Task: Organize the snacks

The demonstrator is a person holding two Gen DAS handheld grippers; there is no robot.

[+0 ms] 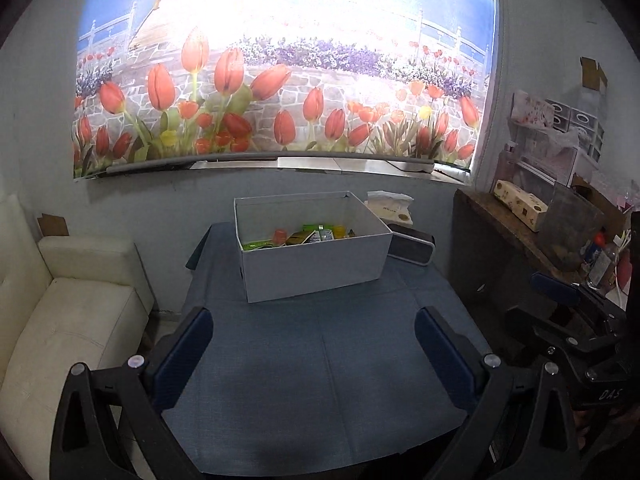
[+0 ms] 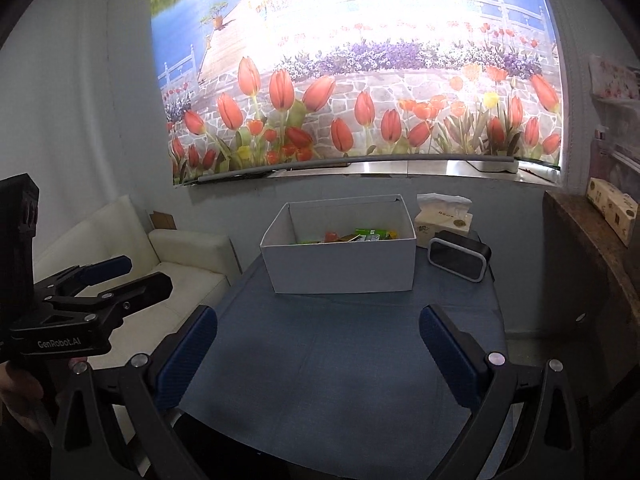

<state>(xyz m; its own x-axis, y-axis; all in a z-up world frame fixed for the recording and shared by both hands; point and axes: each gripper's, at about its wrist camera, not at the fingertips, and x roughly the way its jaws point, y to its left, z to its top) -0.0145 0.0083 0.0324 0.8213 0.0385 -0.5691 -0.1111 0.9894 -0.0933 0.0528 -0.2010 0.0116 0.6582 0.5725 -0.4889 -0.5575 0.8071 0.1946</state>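
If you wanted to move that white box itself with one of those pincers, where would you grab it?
Probably the near wall's top edge, coming from above. The box is open-topped and far wider than the right tool opens, so only a thin wall fits between its fingers: one inside, one outside. The near rim is bare, with the snacks lying lower and further back.
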